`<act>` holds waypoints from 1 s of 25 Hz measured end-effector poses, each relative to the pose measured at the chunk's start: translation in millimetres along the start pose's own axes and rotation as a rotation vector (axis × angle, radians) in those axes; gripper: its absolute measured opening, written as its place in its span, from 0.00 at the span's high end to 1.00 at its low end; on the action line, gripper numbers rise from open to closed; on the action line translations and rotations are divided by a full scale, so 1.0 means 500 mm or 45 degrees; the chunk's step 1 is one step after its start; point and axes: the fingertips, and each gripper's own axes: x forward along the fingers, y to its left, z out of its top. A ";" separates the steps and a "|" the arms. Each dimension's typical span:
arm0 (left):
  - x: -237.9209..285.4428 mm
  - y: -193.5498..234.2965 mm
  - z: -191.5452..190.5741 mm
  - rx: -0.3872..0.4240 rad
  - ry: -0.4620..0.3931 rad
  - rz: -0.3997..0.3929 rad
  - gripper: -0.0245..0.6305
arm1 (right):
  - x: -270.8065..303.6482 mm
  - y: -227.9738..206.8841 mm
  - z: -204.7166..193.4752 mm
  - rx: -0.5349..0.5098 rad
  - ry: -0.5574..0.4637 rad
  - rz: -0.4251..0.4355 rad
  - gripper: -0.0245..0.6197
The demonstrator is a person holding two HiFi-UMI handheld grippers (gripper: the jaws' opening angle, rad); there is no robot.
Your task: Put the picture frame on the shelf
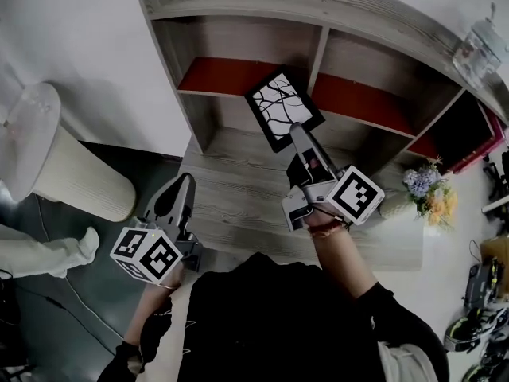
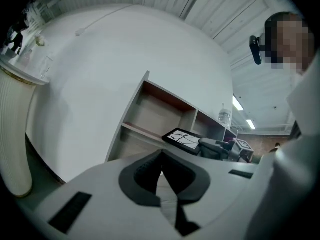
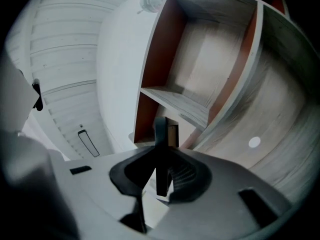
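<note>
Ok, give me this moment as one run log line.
right tool: shut on picture frame | picture frame: held in front of shelf, not yet set down | left tool: shut, empty

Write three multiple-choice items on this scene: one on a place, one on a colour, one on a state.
1. Where is the picture frame relative to the shelf?
A. on its top
B. in front of its compartments, held in the right claw
C. behind it

2. What colour are the panels inside the shelf?
A. blue
B. red
C. green

3. How is the left claw?
A. wide open
B. shut on a cup
C. shut, empty

Answers: B, the right claw's jaws clamp the frame's edge. B, red shows in the head view. C, its jaws meet with nothing between.
</note>
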 end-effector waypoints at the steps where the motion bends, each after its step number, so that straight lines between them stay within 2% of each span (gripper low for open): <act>1: 0.005 0.007 0.005 0.002 0.003 -0.015 0.94 | 0.007 0.001 0.002 0.006 -0.027 -0.003 0.84; 11: 0.007 0.059 0.027 -0.017 0.000 -0.095 0.94 | 0.032 -0.012 -0.010 0.111 -0.202 -0.087 0.84; 19: -0.015 0.097 0.032 -0.040 0.006 -0.084 0.94 | 0.034 -0.024 -0.026 0.113 -0.297 -0.195 0.84; 25: -0.035 0.112 0.042 -0.041 -0.007 -0.068 0.94 | 0.040 -0.036 -0.054 0.258 -0.325 -0.282 0.84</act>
